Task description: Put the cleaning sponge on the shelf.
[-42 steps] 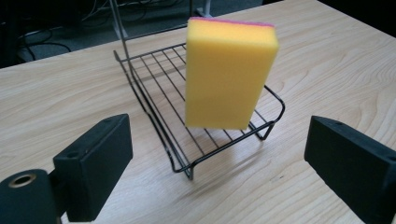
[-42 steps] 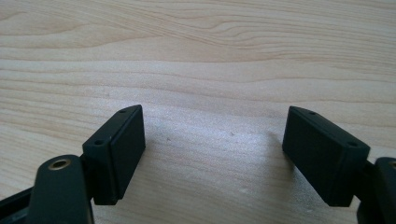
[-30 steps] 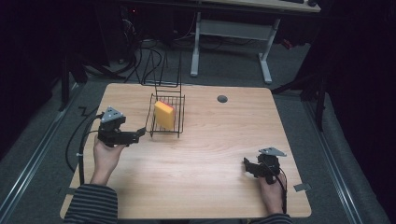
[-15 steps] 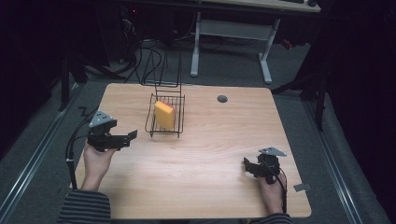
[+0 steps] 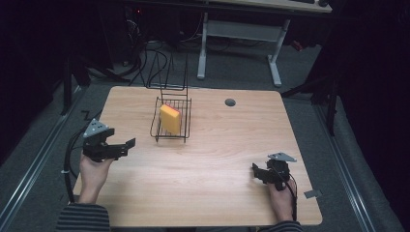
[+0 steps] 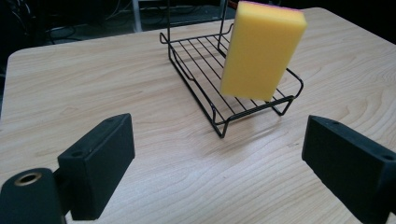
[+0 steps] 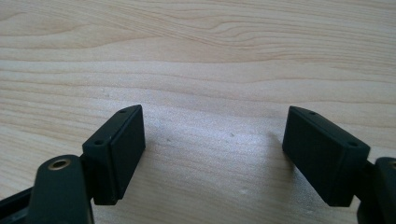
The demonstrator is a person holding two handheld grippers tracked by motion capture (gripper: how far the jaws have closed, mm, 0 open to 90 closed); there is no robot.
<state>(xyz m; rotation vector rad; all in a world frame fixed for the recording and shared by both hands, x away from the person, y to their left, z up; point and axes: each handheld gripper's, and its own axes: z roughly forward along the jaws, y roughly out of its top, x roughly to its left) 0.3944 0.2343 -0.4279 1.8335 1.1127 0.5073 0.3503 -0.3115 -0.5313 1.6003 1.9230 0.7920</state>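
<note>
Standing on edge in the black wire rack (image 5: 170,121), the yellow sponge (image 5: 169,119) leans against the rack's far side, a thin pink layer along its top — well apart from both grippers. The rack sits on the far left-centre part of the wooden table (image 5: 212,159), its tall wire handle rising at the back.

The left gripper (image 5: 126,146) is held just above the table's left edge, pointing toward the rack. Its jaws have just been closing a little, yet they stand wide apart with nothing between them; in the left gripper view the left gripper (image 6: 219,154) frames bare wood, with the rack (image 6: 219,70) and the sponge (image 6: 261,51) farther ahead.

The right gripper (image 5: 255,171) rests low near the table's near right corner, held by the person's right hand (image 5: 280,198). In the right gripper view its jaws are spread — the right gripper (image 7: 212,149) has hold of nothing, only wood grain lying beyond the pads.

A small dark round hole (image 5: 230,102) sits in the tabletop beyond the rack, to its right.
</note>
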